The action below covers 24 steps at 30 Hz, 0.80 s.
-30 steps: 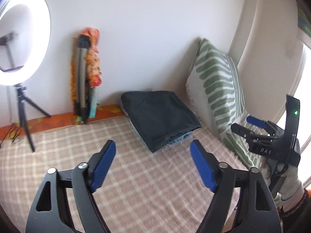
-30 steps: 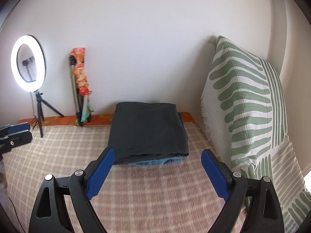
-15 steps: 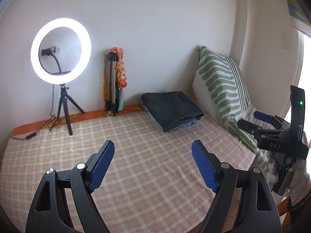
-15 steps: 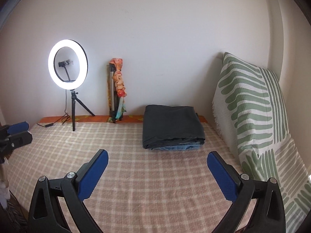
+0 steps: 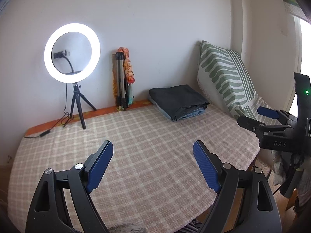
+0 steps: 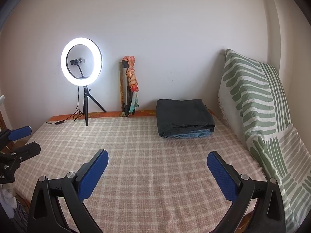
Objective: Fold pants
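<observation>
Dark folded pants (image 5: 178, 99) lie on top of folded blue jeans (image 5: 191, 113) in a stack at the far right of the checked bed (image 5: 147, 147). The stack also shows in the right wrist view (image 6: 184, 114). My left gripper (image 5: 153, 161) is open and empty, well back from the stack near the bed's front edge. My right gripper (image 6: 157, 169) is open and empty, also far from the stack. The right gripper shows in the left wrist view (image 5: 272, 124); the left gripper shows in the right wrist view (image 6: 15, 141).
A lit ring light on a tripod (image 5: 72, 58) stands at the back left with its cable on the bed. A folded tripod with a scarf (image 5: 123, 81) leans on the wall. A green striped cushion (image 5: 225, 77) stands at the right edge.
Both grippers have pulled back and away from the folded stack, which now looks smaller and farther. The ring light has come fully into view. Both grippers stay open.
</observation>
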Available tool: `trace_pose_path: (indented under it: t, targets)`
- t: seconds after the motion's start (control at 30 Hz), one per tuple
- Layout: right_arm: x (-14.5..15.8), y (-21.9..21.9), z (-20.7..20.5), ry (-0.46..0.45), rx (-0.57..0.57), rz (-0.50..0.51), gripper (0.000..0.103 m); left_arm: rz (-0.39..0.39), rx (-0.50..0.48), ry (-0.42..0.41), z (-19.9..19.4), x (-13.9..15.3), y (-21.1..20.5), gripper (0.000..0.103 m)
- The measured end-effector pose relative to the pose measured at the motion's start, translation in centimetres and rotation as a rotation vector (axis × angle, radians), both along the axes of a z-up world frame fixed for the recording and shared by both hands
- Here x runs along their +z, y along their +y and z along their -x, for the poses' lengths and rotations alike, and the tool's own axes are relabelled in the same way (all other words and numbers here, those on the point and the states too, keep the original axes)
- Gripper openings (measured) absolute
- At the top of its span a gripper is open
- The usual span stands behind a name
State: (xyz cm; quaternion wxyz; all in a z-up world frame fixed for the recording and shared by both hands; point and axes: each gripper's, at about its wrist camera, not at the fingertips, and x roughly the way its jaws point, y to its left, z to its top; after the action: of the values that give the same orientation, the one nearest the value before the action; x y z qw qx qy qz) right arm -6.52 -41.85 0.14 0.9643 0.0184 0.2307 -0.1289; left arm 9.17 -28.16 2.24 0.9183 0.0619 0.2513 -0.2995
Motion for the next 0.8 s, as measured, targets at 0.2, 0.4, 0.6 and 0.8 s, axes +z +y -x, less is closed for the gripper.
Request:
trace_pose_path:
  t: [0.2,0.4,0.6,0.8]
  targets:
    - [-1.1,0.8,0.2,0.019,-0.017,-0.003,0.103,-0.012,0.017,0.029,-0.3,-1.6,0.0,0.085]
    - [-2.0,1.1,0.5,0.027,-0.039,-0.014,0.103,-0.007,0.015,0.054,-0.4,-2.0,-0.1,0.085]
    - [-2.6,0.9,0.6,0.038,-0.056,-0.023,0.103,-0.014,0.019,0.042,-0.3,-2.1,-0.1,0.085]
    - [-2.8,0.5,0.7,0.037,-0.062,-0.034,0.103,-0.012,0.015,0.044,-0.2,-2.1,-0.1,0.085]
